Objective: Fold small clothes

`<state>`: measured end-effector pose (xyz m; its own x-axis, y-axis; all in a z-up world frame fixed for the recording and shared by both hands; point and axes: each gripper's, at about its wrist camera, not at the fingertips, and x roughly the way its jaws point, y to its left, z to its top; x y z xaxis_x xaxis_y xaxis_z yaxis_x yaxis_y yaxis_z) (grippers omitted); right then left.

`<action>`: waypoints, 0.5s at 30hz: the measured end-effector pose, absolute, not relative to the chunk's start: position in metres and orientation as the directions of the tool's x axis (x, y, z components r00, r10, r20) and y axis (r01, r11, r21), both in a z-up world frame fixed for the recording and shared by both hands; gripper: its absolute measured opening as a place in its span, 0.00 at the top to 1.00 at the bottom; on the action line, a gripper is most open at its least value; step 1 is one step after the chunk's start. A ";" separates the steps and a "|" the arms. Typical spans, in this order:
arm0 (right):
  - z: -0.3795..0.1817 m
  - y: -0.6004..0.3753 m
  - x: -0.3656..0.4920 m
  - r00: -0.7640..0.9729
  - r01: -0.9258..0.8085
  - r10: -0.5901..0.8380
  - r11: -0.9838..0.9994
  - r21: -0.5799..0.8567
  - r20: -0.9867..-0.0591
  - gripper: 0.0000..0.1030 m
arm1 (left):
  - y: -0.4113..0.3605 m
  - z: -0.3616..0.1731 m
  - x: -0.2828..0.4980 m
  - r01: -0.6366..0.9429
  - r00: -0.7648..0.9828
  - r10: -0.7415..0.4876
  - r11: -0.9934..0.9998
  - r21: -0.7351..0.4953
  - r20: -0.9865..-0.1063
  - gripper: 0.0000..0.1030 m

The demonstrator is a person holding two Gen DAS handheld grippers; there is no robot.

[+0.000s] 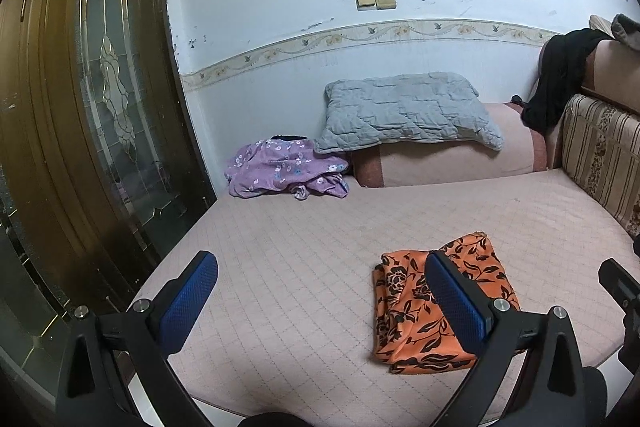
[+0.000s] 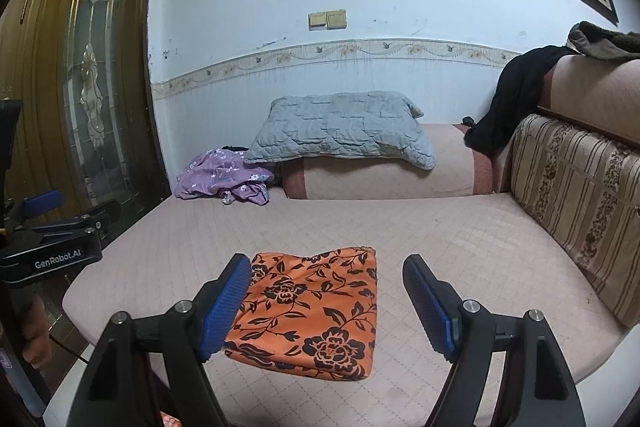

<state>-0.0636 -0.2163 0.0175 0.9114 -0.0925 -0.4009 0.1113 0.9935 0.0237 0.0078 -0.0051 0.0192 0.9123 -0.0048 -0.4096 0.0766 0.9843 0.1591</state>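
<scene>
Both tongs hang above the bed with jaws spread wide, holding nothing: the left gripper (image 1: 322, 301) over bare quilted mattress (image 1: 304, 247), the right gripper (image 2: 326, 301) straddling the near left part of the folded orange floral cloth (image 2: 316, 311). That cloth lies flat near the bed's front edge. Farther back, by the wall, a crumpled purple floral garment (image 2: 224, 179) sits just left of a grey quilted pillow (image 2: 344, 129). Dark clothing (image 2: 508, 99) drapes the headboard at right.
</scene>
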 end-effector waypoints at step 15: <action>0.005 -0.223 -0.056 0.901 0.108 -0.081 0.993 0.039 -0.427 0.22 | -0.005 0.010 0.014 0.065 0.906 0.011 0.984 0.165 -0.423 0.00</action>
